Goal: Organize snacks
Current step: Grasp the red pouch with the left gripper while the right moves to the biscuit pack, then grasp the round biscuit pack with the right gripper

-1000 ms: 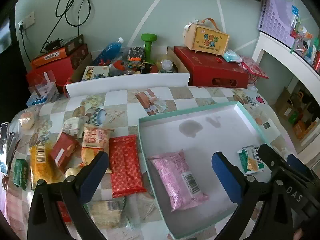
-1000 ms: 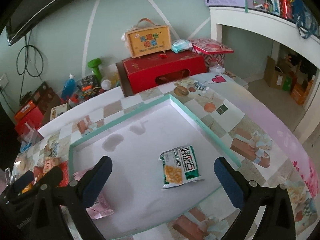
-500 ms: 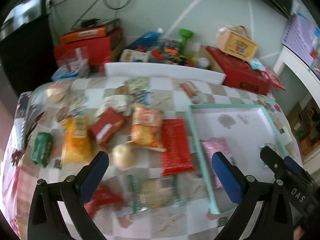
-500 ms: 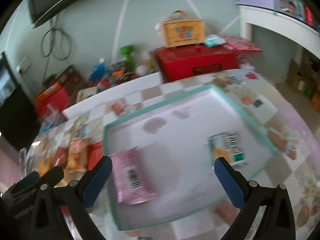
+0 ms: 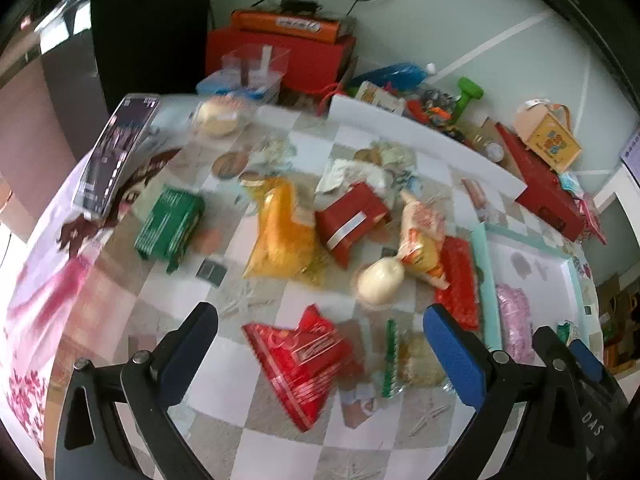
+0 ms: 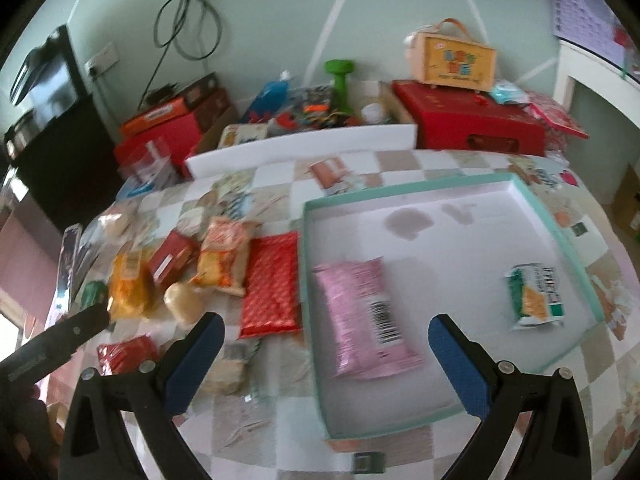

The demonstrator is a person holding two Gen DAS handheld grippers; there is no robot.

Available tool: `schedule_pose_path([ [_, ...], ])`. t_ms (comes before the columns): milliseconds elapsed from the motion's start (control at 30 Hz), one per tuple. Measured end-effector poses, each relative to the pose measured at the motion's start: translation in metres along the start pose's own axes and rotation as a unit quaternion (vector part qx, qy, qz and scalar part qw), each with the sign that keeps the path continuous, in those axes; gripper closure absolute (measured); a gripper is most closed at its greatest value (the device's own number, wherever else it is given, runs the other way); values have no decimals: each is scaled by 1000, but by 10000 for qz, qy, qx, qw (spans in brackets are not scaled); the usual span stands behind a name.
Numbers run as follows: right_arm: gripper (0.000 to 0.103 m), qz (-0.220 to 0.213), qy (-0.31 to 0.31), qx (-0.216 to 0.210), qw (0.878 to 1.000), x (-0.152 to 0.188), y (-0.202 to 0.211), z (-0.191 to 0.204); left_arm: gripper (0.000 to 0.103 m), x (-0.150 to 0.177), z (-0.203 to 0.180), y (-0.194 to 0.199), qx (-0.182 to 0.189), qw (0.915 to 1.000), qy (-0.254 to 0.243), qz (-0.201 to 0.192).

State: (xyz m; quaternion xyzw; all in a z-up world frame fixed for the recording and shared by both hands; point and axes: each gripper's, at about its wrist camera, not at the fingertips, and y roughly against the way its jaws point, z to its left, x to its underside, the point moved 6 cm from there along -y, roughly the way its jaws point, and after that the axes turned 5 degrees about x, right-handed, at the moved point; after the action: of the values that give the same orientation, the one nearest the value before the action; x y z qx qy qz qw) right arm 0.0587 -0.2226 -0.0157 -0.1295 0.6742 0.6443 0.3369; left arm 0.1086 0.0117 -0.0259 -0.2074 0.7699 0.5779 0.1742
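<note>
Hovering over the checkered tablecloth (image 5: 256, 364), the left gripper (image 5: 320, 344) had its blue-padded jaws spread wide with nothing between them; below it lay a crumpled red foil snack packet (image 5: 298, 360), and just right of that a clear packet with a green edge (image 5: 404, 356); further back sat a round pale bun in clear wrap (image 5: 379, 282), a yellow-orange snack bag (image 5: 280, 236), a small red carton with a white stripe (image 5: 350, 222), a green ribbed packet (image 5: 170, 226) and an orange-and-white crisp bag (image 5: 422, 240); a flat red patterned packet (image 6: 272, 286) lay just beside the left wall of the shallow white tray with teal rim (image 6: 516, 184); right gripper (image 6: 326, 364) was also wide open and empty, positioned above the tray's near-left corner; inside the tray, a pink foil packet with a barcode (image 6: 362, 316) lay near the left wall and a small green-and-white cracker packet (image 6: 536, 296) near the right wall, well apart from each other; left-wrist view was motion-blurred, so print on the loose packets was unreadable.
</note>
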Motion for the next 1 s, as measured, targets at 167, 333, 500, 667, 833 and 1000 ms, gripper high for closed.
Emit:
schedule_pose_path([
  [167,0,253,329,-180,9990,16,-8,32,1,13,12,-9,83,9995,186,242],
  [333,0,517,759,-296,9953,31,-22,59,1,20,21,-24,102,9977,431,506],
  [500,0,636,1053,-306,9919,40,-33,75,3,26,21,-38,97,9964,433,728],
  [667,0,759,1252,-364,9886,49,-40,88,14,29,19,-47,45,9954,357,885],
  [833,0,820,1330,-378,9870,54,-44,93,30,34,16,-55,132,9937,350,1053],
  [1000,1,881,1287,-385,9870,55,-48,93,45,34,14,-57,174,9940,281,1047],
])
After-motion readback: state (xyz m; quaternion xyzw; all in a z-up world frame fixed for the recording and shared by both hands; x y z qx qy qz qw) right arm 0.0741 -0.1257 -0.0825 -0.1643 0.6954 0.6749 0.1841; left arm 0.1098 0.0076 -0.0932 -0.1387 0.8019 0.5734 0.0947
